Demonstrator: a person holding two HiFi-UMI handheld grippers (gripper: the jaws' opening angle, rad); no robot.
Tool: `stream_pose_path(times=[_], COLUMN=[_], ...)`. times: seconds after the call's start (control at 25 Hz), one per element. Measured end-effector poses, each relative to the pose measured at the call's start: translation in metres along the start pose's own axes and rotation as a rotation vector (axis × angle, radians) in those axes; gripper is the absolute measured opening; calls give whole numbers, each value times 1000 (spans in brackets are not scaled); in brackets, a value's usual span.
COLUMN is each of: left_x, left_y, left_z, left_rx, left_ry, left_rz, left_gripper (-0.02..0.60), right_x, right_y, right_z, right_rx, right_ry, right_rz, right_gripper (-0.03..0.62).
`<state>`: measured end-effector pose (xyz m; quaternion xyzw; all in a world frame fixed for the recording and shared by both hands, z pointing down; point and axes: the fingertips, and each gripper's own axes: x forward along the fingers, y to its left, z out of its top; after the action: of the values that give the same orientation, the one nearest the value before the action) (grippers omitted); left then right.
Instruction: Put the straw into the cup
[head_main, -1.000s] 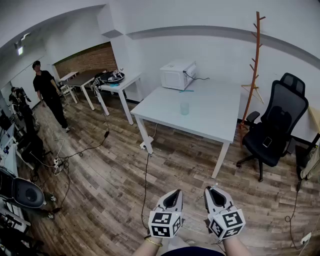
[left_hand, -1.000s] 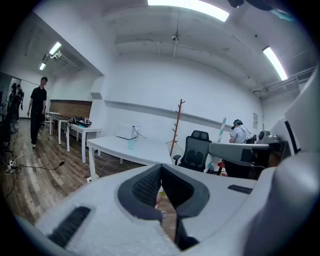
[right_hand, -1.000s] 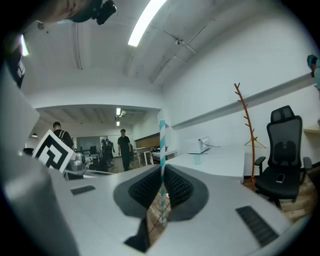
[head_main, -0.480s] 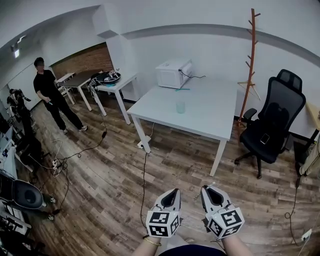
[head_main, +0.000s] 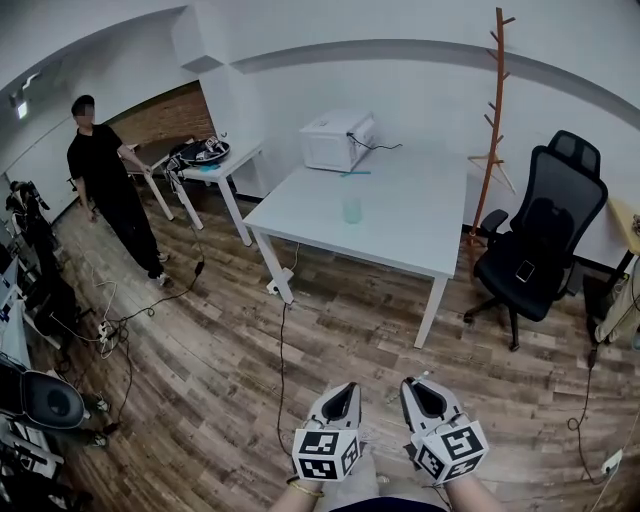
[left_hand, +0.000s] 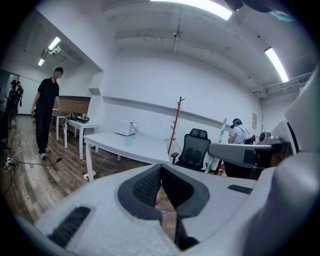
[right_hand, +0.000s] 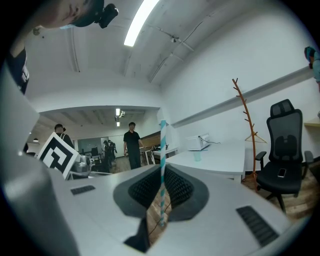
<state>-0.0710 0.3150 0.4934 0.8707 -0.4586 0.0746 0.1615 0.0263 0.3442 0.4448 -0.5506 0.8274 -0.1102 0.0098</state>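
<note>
right gripper (head_main: 424, 390) clenched on the straw (right_hand: 162, 150). the right gripper view shows the teal-and-white striped straw pinched low on its length, with the long end sticking up toward 12 o'clock. left gripper (head_main: 343, 395) looks clamped shut on nothing, only floor showing through the slit between its pads.

cup (head_main: 352, 210) is a small, pale green, see-through one. it stands upright on the white table (head_main: 400, 240), at 12 o'clock from both grippers and well apart from them. the microwave (head_main: 335, 140) sits at 11 o'clock behind the cup. task looks not yet at the table, approach to do.

handling, my guess: the straw is probably paper, very light, stiff enough to stand alone but easy to crush or kink, so a gentle pinch. the low hold leaves little free end below the jaws, and that may make feeding it into the cup awkward. a hold nearer the middle would give more to aim with. the cup looks light and likely to tip if knocked, so the free left gripper could steady it.

views: only the right gripper view shows the straw plainly; in the head view it is too thin to make out. only the head view shows both grippers side by side and how far off the table is. the left gripper view shows a seated person (left_hand: 235, 131) at 3 o'clock, out of the head view. a standing person (head_main: 105, 185) is at 10 o'clock.
</note>
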Motion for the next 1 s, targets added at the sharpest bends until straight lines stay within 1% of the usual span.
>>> stream_pose_path(times=[0.16,0.36,0.48,0.64,1.0], left_x=[17,50,78,117,196], left_y=[6,31,48,76,138], left_z=[0,11,25,47,91], left_rx=[-12,-16,-16,-1,15], left_ry=[2,3,-4,-11,5], left_rz=[-1,5,9,10,-12], left_gripper=[18,18,18,18,18], right_x=[14,52,82,129,232], right_y=[-14,-30,-43,-58,-93], right_z=[-4,-1,4,19,50], right_rx=[18,27,28,12,28], right_ry=[12,19,24,18,1], right_rz=[-2,0,5,7,-13], right_gripper=[40,40,40,40,40])
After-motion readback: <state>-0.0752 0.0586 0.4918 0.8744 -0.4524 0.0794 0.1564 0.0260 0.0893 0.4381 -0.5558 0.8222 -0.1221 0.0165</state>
